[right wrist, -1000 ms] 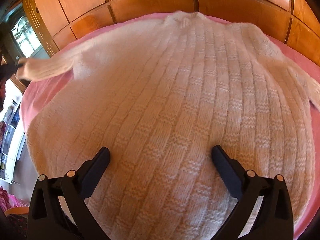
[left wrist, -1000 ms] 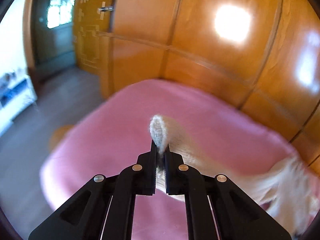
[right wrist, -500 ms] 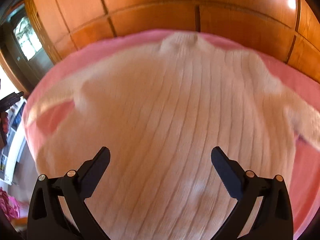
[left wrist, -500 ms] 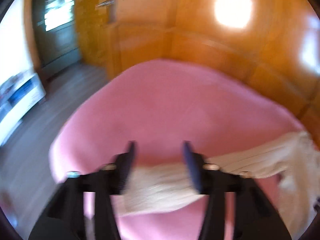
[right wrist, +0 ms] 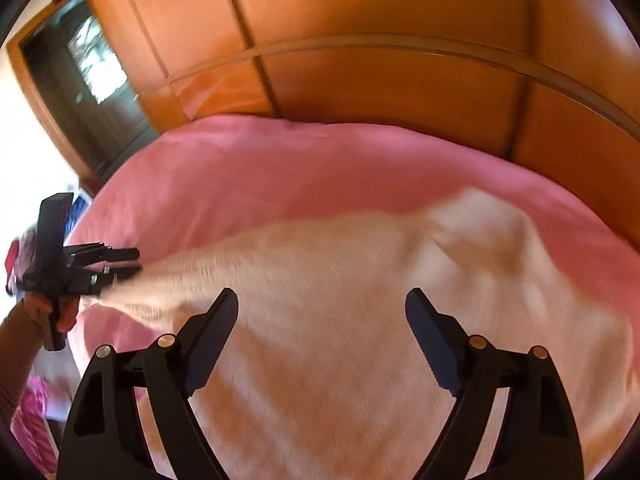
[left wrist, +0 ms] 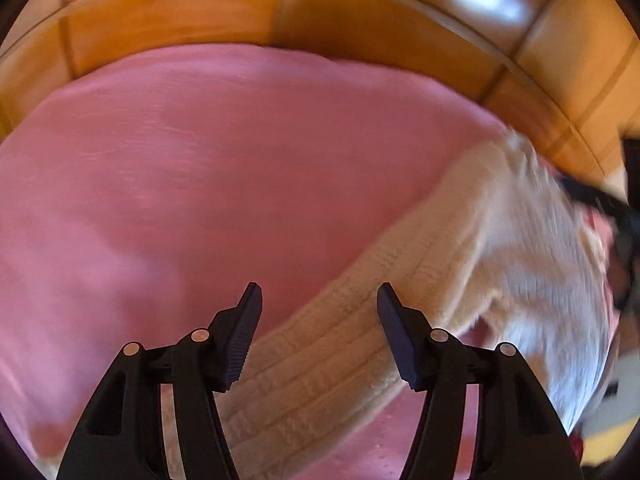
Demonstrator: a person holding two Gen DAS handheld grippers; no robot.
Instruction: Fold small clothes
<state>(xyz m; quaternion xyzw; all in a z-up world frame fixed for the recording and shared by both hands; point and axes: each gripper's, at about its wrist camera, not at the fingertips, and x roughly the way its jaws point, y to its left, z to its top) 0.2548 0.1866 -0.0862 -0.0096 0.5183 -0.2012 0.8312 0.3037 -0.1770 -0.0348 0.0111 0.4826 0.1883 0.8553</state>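
A cream knitted sweater (right wrist: 360, 320) lies spread on a pink bed cover (right wrist: 280, 168). In the left wrist view one sleeve (left wrist: 340, 344) runs from the lower left up to the body (left wrist: 520, 248) at the right. My left gripper (left wrist: 319, 308) is open above the sleeve with nothing between its jaws; it also shows at the left edge of the right wrist view (right wrist: 100, 268), by the sleeve's end. My right gripper (right wrist: 322, 312) is open and empty over the sweater's body. Both views are blurred.
Orange wooden wardrobe panels (right wrist: 380, 80) stand close behind the bed. A dark doorway (right wrist: 80, 92) is at the far left. The bed's left edge drops to a floor with pink and white items (right wrist: 36, 420).
My left gripper let go of the sleeve cuff, opened, and swung right so the sleeve now lies on the cover. My right gripper stayed open and tilted up and to the left.
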